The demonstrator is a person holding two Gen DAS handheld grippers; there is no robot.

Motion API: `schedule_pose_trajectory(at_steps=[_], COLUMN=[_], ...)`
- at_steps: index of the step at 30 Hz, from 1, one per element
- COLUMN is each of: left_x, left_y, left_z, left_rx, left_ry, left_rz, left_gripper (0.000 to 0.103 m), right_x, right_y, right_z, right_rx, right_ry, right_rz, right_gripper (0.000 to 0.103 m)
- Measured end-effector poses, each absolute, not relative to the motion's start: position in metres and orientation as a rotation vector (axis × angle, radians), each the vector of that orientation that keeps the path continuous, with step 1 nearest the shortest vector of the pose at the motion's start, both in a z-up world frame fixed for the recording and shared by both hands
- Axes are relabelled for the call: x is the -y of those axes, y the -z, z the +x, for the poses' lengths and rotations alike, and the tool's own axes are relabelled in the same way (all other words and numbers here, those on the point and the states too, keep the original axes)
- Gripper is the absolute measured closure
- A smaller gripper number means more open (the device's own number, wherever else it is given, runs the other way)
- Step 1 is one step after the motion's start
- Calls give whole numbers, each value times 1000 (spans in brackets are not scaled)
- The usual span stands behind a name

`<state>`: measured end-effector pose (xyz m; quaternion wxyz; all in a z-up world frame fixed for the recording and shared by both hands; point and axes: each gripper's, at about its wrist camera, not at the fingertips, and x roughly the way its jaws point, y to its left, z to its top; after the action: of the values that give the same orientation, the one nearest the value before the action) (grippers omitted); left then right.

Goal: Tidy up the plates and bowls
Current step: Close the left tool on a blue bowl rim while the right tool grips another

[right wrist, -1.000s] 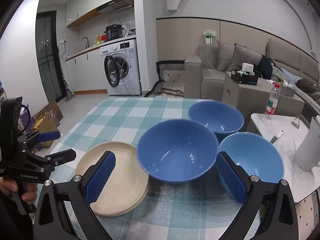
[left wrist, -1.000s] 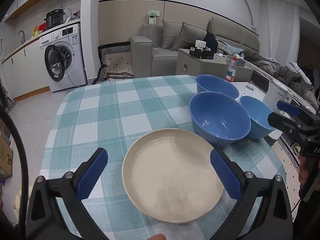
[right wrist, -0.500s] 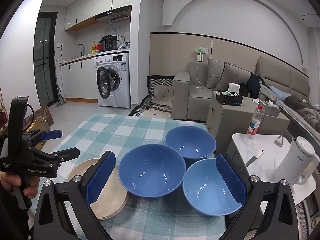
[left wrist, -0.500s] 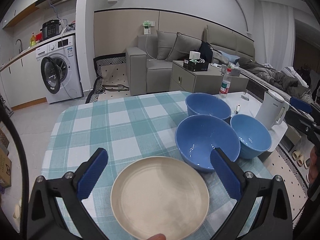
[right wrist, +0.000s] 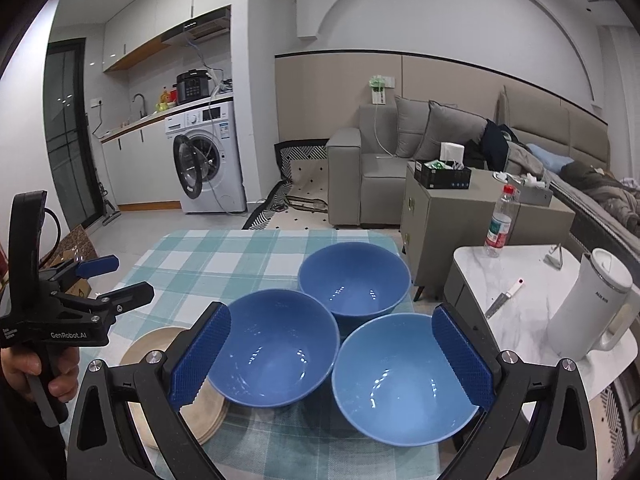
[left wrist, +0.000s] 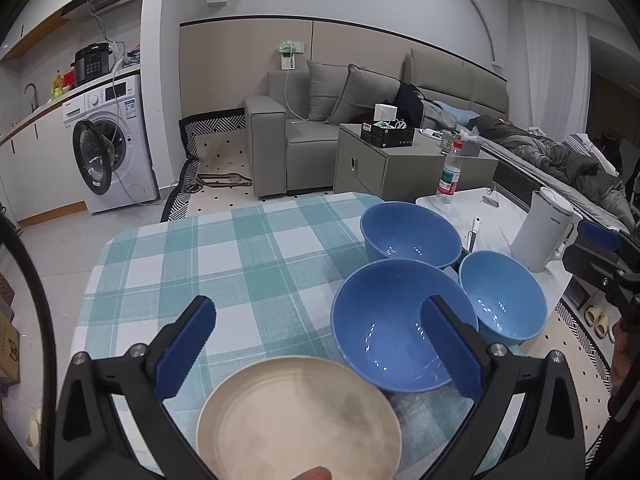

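Note:
A stack of cream plates (left wrist: 298, 420) (right wrist: 160, 344) lies near the front edge of the checked table. Three blue bowls stand to its right: a darker one (left wrist: 394, 328) (right wrist: 276, 348) beside the plates, another dark one (left wrist: 410, 234) (right wrist: 354, 280) behind, and a lighter one (left wrist: 502, 300) (right wrist: 404, 380) at the right edge. My left gripper (left wrist: 320, 346) hangs open above the plates and the near bowl, holding nothing. My right gripper (right wrist: 330, 360) is open above the near and light bowls, empty. In the right wrist view the left gripper (right wrist: 112, 280) shows at the left, held by a hand.
A white side table (right wrist: 520, 300) to the right carries a white kettle (right wrist: 592, 304), a knife (right wrist: 504, 298) and a water bottle (right wrist: 498, 222). Beyond the checked tablecloth (left wrist: 224, 264) are a grey sofa (left wrist: 304, 136) and a washing machine (left wrist: 108, 152).
Both grippers have pulled back and risen, so the plates and bowls look smaller and lower in each view. Both stay open. No dish has moved.

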<state>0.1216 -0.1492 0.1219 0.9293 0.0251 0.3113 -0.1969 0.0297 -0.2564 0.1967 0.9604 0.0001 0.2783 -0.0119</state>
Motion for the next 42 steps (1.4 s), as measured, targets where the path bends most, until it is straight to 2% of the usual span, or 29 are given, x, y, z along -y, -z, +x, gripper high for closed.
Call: schedule_pose_trajectory(at_steps=[28, 42], left_x=[208, 225], left_y=[-106, -79], left_z=[218, 256], left_rx=[-744, -820], left_ry=[422, 437], left_rz=[45, 51], left_gripper=[0, 0], right_x=[313, 332], right_y=[-157, -133], right_z=[137, 172], right_rx=[-704, -757], right_ry=[123, 150], right_rz=[96, 100], right_gripper=[1, 1])
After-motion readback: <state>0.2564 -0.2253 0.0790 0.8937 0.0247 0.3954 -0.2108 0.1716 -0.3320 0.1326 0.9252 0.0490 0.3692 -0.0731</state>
